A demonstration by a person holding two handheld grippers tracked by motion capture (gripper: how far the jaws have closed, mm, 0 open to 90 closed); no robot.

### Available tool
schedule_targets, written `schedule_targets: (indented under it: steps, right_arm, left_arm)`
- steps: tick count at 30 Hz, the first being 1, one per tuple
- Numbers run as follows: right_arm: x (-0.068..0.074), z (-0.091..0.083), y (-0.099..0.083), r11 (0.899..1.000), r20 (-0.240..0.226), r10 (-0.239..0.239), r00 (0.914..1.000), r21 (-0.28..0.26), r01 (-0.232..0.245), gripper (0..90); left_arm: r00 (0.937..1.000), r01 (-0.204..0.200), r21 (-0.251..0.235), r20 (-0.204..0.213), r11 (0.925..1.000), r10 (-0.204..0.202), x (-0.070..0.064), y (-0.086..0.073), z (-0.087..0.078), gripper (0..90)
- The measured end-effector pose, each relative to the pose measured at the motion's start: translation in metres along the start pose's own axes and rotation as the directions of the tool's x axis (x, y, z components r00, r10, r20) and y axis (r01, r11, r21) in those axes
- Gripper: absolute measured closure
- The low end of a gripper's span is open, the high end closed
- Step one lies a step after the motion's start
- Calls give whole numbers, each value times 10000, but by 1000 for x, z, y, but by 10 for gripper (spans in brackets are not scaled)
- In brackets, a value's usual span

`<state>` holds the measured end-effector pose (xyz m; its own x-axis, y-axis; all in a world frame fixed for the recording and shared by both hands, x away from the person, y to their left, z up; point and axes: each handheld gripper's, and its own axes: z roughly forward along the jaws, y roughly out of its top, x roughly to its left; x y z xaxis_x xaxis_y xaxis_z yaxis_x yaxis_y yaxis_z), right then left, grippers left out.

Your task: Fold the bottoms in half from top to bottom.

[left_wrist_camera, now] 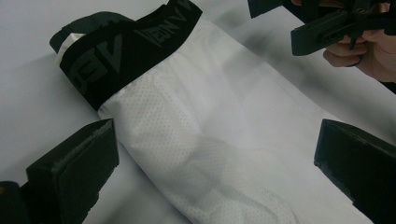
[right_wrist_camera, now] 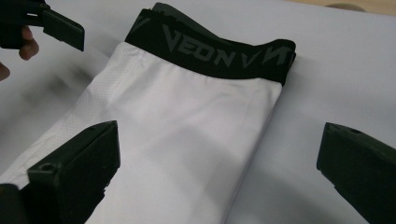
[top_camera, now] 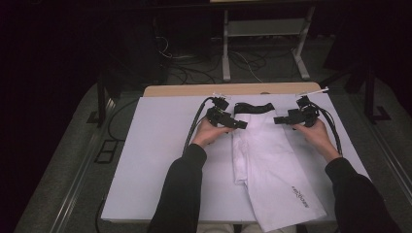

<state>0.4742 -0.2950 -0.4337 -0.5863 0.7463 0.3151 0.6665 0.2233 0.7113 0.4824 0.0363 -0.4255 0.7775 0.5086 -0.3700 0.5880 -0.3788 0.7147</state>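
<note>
While the white shorts [top_camera: 265, 160] already lie folded lengthwise between our claws, the left gripper [top_camera: 239, 124] and right gripper [top_camera: 279, 120] hover jaws apart beside the black waistband [right_wrist_camera: 210, 56], so we judge further folding remains.

The shorts [left_wrist_camera: 219, 140] are smooth white cloth, partly perforated mesh, with a matt black elastic waistband [right_wrist_camera: 210, 56], on a matt table [top_camera: 160, 145].

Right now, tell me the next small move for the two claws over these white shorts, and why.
Probably lower both claws onto the black waistband and close. The left claw and right claw are open, flanking the top of the white shorts, holding nothing. The garment lies folded lengthwise, so its waistband corners look like the natural grip.
</note>
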Motion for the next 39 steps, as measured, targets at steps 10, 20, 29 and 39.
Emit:
schedule_targets:
  steps: [10,20,29,39]
  right_arm:
    - [-2,4,3,9996,70,225,9997,147,-226,0]
    - [-7,9,7,9969,299,430,9986,648,-449,58]
    - [-14,10,11,9923,216,689,9974,1016,-708,178]
    - [-18,16,7,9873,-273,926,9953,1318,-882,366]
  left_arm:
    - [9986,512,-24,-131,9987,-512,13,-2,3,0]
    - [9937,1100,-241,-163,9936,-1104,26,-6,7,55]
    - [9910,1339,-357,-46,9904,-1341,32,-7,11,146]
    - [9889,1479,-332,194,9884,-1473,33,-5,12,274]
